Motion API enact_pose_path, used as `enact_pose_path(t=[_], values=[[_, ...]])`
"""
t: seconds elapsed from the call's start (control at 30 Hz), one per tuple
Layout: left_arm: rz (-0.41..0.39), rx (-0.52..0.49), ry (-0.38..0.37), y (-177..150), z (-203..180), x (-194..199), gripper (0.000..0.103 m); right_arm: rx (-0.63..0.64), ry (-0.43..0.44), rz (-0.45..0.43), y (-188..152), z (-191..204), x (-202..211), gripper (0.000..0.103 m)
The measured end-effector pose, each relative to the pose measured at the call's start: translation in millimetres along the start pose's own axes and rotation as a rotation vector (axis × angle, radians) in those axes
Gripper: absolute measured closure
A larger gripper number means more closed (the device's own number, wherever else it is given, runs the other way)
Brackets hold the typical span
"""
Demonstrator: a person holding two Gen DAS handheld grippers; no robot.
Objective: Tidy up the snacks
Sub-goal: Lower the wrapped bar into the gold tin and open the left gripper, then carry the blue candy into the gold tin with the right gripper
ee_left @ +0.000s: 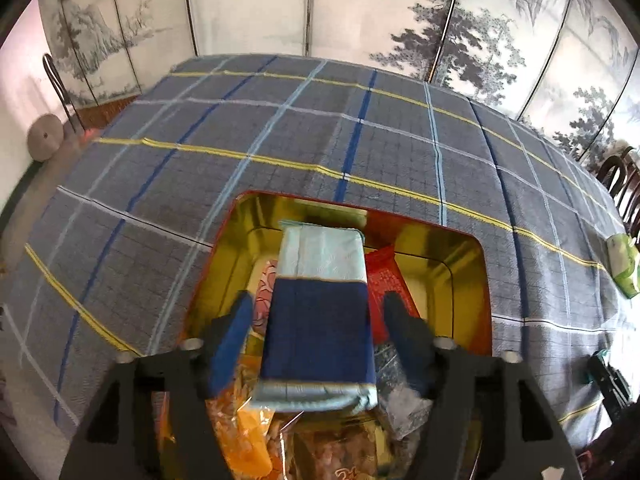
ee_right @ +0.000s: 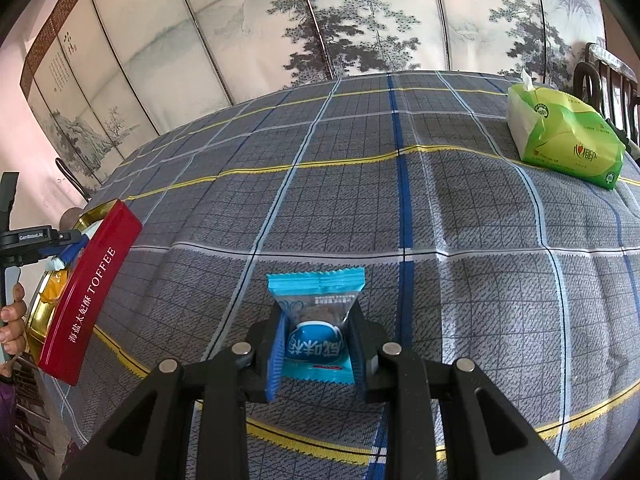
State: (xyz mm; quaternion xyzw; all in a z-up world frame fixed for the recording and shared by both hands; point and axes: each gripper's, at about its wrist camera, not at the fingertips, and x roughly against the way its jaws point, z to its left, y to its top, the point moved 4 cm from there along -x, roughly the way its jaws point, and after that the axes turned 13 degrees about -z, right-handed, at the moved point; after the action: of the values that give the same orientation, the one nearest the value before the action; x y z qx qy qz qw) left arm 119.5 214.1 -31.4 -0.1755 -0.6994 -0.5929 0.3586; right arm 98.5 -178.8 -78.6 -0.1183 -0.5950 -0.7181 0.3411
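We look down over our left gripper [ee_left: 320,320] at a red tin [ee_left: 486,280] with a shiny gold inside, sitting on a table covered by a grey plaid cloth [ee_left: 280,128] with blue, white and yellow stripes. Between the spread fingers lies a navy and pale-blue packet [ee_left: 320,312], resting on top of the other snacks in the tin. The fingers stand clear of its sides, with a gap on each side — the tongs are wide and grip nothing. Under and beside the packet we see a red packet [ee_left: 386,280], a pink patterned one [ee_left: 266,296] and orange wrappers [ee_left: 248,424].

Through our right gripper [ee_right: 318,344] we see its tongs narrow, pinched on a small turquoise snack packet [ee_right: 316,320] with a serrated top edge, held above the cloth. Far to the left stands the tin, its red side printed with "TOFFEE", and a hand [ee_right: 14,332] holds the other gripper over it. At the far right corner of the table lies a green pack of tissues [ee_right: 568,136]. A folding screen [ee_right: 360,20] painted with ink trees and mountains stands behind the table.
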Motion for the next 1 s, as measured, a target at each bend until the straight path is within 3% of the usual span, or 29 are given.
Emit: enact_pose_path(t=[0.17, 0.7, 1.0], values=[[-0.069, -0.025, 0.049, 1.4, 0.3, 20.7, 0.014, 0.0, 0.0, 0.0, 0.0, -0.1, 0.0, 0.076], [-0.188, -0.1, 0.104, -22.3, -9.7, 101.9, 0.005, 0.028, -0.015, -0.005, -0.8, 4.2, 2.2, 0.076], [-0.197, -0.116, 0.102, -30.2, -11.7, 118.1, 0.005, 0.025, 0.0, -0.01, -0.5, 13.8, 12.4, 0.076]])
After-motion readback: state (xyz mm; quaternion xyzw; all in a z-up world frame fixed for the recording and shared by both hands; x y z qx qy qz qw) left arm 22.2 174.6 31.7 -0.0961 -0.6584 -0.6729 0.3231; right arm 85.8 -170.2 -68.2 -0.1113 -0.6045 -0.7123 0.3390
